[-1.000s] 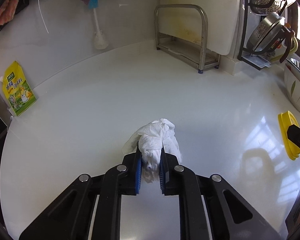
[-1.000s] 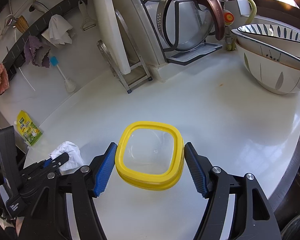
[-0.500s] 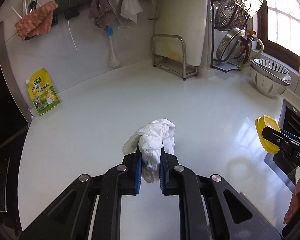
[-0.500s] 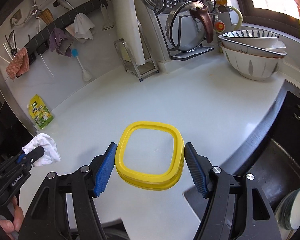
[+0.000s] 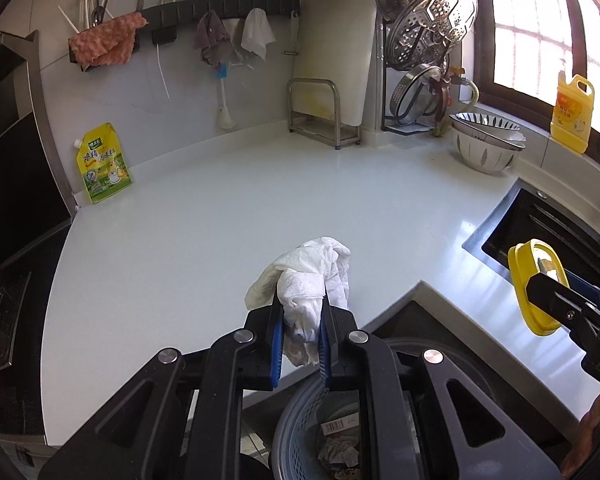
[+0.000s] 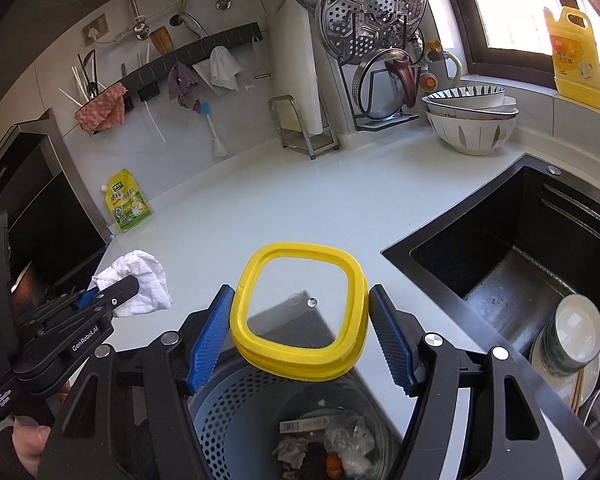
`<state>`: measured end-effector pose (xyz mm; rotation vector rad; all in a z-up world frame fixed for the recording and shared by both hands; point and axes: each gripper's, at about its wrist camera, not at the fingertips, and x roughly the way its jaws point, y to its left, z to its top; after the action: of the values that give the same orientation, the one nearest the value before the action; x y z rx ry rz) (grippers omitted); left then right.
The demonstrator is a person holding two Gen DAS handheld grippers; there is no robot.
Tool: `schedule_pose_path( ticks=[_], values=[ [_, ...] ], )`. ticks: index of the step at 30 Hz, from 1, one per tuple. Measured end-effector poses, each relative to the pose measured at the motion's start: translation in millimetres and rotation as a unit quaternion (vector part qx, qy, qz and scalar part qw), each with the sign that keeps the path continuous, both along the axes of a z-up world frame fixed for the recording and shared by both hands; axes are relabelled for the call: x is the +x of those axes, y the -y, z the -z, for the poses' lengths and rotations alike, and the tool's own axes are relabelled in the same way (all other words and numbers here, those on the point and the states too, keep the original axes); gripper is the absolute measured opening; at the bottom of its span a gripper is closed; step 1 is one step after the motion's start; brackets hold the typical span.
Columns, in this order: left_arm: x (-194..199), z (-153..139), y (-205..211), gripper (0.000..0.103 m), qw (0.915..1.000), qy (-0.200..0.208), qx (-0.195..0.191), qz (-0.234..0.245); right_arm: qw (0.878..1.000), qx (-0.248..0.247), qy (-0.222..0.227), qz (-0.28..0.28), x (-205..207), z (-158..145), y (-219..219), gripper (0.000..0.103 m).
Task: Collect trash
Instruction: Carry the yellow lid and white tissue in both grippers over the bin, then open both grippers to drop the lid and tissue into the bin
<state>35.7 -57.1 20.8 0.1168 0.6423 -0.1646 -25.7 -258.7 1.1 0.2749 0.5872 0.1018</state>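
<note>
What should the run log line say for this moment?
left gripper: shut on crumpled tissue | right gripper: holding yellow-rimmed lid | blue trash basket: below both

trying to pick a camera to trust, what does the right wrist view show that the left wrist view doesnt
Only the right wrist view shows inside the sink, where dishes sit.

Only the left wrist view shows the left tool head-on, its blue pads pinching the crumpled paper towel.

Both share the white counter, the yellow-rimmed lid gripped in the right tool, the paper towel, and the blue perforated trash basket below.
</note>
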Motion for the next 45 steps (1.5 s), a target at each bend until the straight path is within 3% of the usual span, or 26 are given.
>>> schedule_pose_path(
  ticks=[8, 16, 31, 34, 36, 37, 45],
  values=[
    [-46, 29, -12, 0.014, 0.9996, -0.024, -0.017, 0.0, 1.0, -0.014, -0.003, -0.012, -54, 23, -27, 0.066],
    [-67, 64, -18, 0.014, 0.9978, -0.059, -0.03, 0.003, 0.999, -0.038, -0.023, -0.028, -81, 54, -45, 0.066],
    [-61, 90, -8, 0.019, 0.9957, -0.09, -0.015, 0.009, 0.997, -0.027, -0.062, -0.03, -65, 87, -40, 0.066],
    [-60, 93, -8, 0.028, 0.9954, -0.094, -0.015, 0.008, 0.997, -0.022, -0.067, -0.028, -63, 91, -37, 0.067],
    [-60, 94, -9, 0.054, 0.9953, -0.095, -0.014, 0.005, 0.997, -0.018, -0.066, -0.025, -62, 91, -34, 0.067],
    [-60, 94, -10, 0.06, 0.9957, -0.091, -0.015, 0.003, 0.997, -0.015, -0.067, -0.026, -62, 92, -33, 0.067],
    [-60, 91, -13, 0.068, 0.996, -0.087, -0.016, -0.004, 0.998, -0.008, -0.061, -0.025, -62, 89, -31, 0.072]
  ],
)
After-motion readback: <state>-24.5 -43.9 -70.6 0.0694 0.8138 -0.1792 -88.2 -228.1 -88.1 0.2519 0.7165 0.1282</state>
